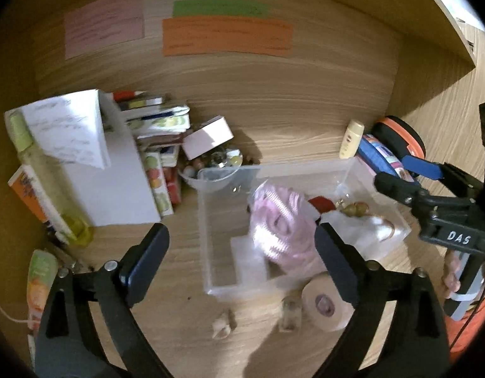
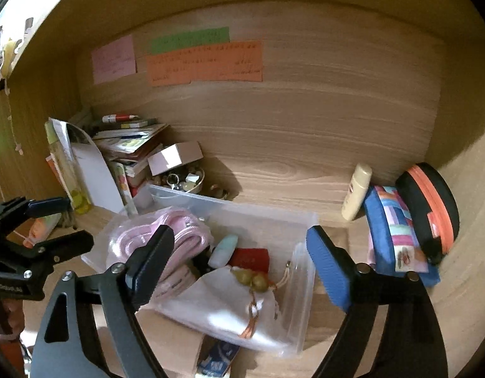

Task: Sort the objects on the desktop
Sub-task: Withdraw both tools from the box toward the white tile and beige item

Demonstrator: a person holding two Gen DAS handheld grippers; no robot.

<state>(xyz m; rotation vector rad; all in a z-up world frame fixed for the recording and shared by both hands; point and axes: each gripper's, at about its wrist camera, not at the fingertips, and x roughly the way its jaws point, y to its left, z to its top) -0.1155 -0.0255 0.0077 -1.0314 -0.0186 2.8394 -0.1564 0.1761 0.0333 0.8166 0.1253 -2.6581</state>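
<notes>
Two tongs gaping and empty over the table (image 1: 274, 116), left tongs (image 1: 239, 261) and right tongs (image 2: 239, 266) alike hovering above the clear plastic bin (image 2: 302, 220), with pink cord bundle (image 2: 179, 230), white pouch (image 2: 217, 308) and olive beads (image 2: 251, 278) lying inside, between the spread fingers.
</notes>
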